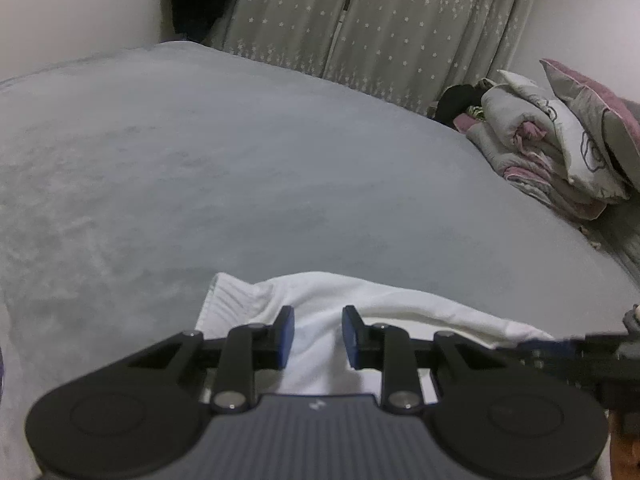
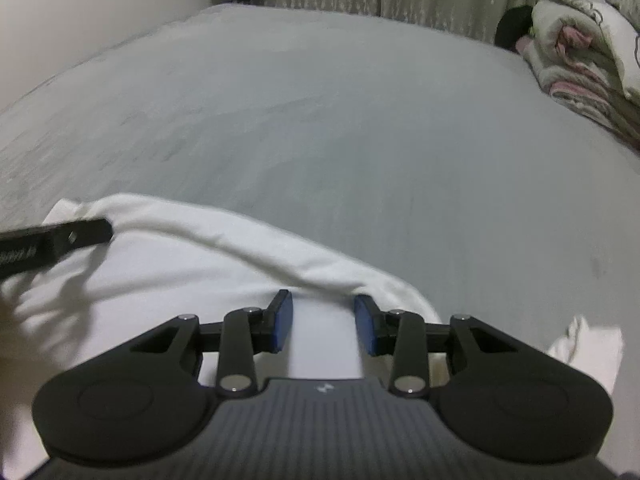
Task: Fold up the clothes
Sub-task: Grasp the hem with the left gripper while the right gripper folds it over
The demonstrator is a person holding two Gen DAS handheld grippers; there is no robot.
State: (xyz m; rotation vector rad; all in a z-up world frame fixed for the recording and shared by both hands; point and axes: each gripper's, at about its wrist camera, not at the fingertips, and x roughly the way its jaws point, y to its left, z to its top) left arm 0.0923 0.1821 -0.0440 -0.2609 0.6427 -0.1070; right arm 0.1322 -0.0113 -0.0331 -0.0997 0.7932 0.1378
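Note:
A white garment (image 1: pixel 332 300) lies on the near part of a grey bed (image 1: pixel 240 160), its far edge rolled into a soft fold. My left gripper (image 1: pixel 318 334) hovers open over the garment's left part, blue pads apart with white cloth showing between them. In the right wrist view the same white garment (image 2: pixel 180 256) spreads from the left to the middle, and my right gripper (image 2: pixel 323 326) stands open above its right end. The left gripper's black finger (image 2: pixel 60 236) pokes in from the left edge over the cloth. Nothing is pinched by either gripper.
A heap of grey and pink bedding (image 1: pixel 560 136) with a pillow sits at the bed's right side, also bedding (image 2: pixel 584 52) in the right wrist view. Star-patterned curtains (image 1: pixel 380 20) hang behind. A small white cloth piece (image 2: pixel 588 348) lies right of my right gripper.

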